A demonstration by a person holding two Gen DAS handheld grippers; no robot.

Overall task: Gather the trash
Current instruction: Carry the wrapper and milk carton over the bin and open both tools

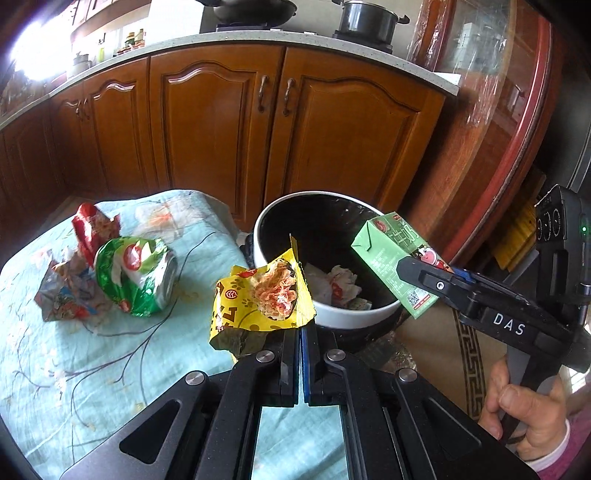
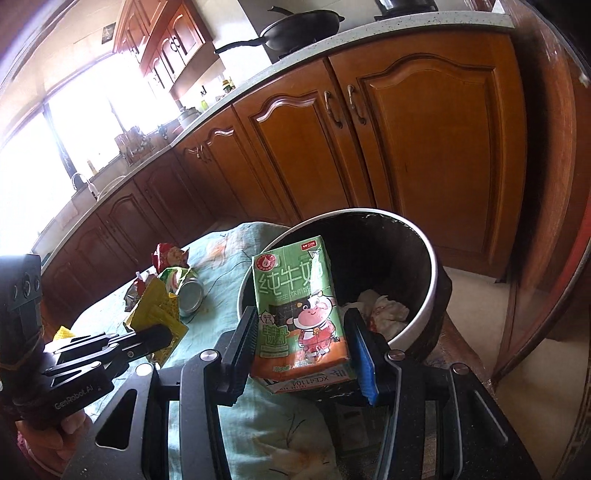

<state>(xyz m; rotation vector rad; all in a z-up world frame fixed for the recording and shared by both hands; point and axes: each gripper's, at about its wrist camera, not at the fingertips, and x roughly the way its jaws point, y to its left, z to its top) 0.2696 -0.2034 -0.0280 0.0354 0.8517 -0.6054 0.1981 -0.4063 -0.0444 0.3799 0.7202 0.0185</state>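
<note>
Covering the bench (image 1: 74, 369) is a soft, pale blue-green cloth with thin brown branches and flowers drawn on it. Behind it runs a long row of shiny brown wooden cupboards (image 1: 207, 122) with curved door panels and metal handles. A speckled pale worktop (image 1: 221, 40) sits on top of them, with a black pan (image 1: 255, 9) and a dark pot (image 1: 365, 18) on the stove. Bright light comes in through a window (image 2: 55, 147) on the far left.

At the right end of the bench stands a round bin (image 1: 354, 314) with a white rim and a black bag inside. Crumpled white paper (image 1: 340, 286) lies at the bottom.

The left gripper (image 1: 299, 332) has its jaws pressed together on a crinkly yellow wrapper (image 1: 258, 306), held just beside the near left edge of the bin. The right gripper (image 2: 303, 347) has its jaws clamped on the sides of a green milk carton (image 2: 295, 306), a boxy shape with a cartoon cow on it, held over the near side of the bin. A hand (image 1: 524, 417) grips the right handle.

More trash lies on the cloth to the far left: a squashed green can (image 1: 136, 273) with a shiny metal end, a red wrapper (image 1: 92, 229) and a crumpled colourful wrapper (image 1: 66, 291).
</note>
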